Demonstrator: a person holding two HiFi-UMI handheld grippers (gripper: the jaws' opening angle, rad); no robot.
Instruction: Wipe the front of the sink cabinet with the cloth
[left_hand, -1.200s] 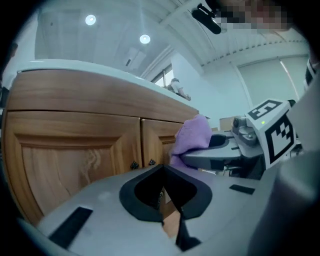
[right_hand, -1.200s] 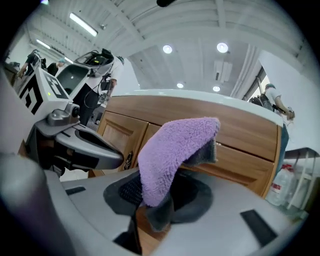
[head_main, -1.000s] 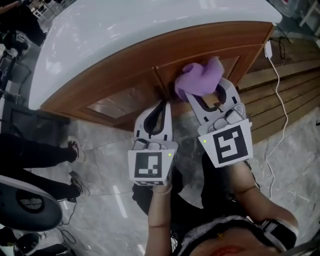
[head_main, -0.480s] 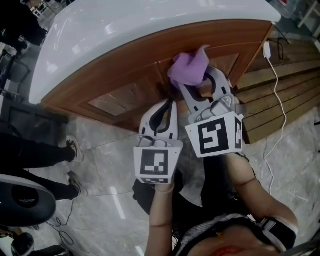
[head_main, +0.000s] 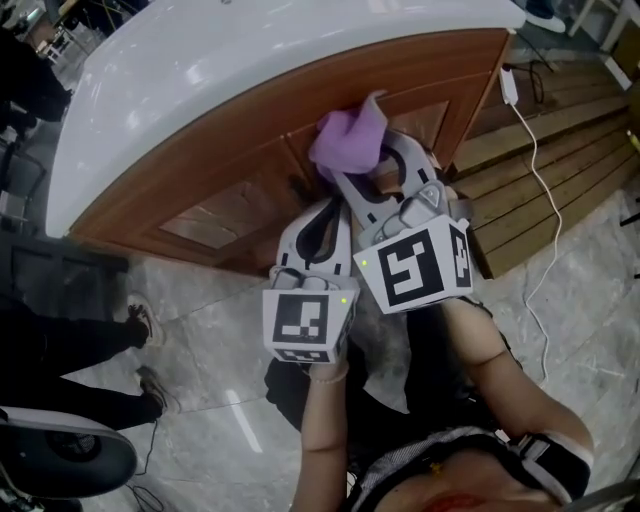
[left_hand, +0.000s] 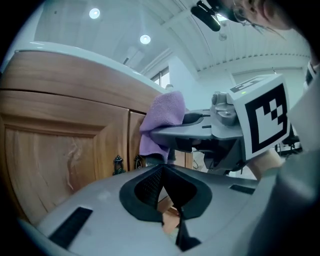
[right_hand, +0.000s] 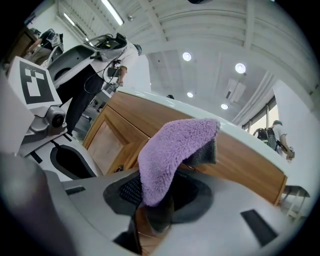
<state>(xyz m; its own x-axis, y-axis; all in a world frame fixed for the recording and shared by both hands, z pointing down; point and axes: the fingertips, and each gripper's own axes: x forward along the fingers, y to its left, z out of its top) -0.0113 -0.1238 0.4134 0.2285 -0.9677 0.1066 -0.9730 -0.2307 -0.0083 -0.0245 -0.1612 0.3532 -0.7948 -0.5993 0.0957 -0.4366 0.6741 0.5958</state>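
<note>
The cloth, a fluffy lilac rag with a grey underside, sits bunched in the right gripper's clamped jaws, up at the wooden sink cabinet front near the door seam. It drapes over those tips, so contact with the wood is hard to judge. The left gripper hangs just below, jaws pressed together on nothing. A white countertop caps the cabinet above the grey marbled floor.

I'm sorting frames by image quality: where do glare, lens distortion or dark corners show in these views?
Head view: bright streaks of glare lie on the glossy white countertop, whose edge bows from the wide lens. Left gripper view: black vignetted corners, and the brown wooden cabinet front curves. Right gripper view: the same vignette; the purple fluffy cloth is sharp, the round ceiling lamps blown out.
</note>
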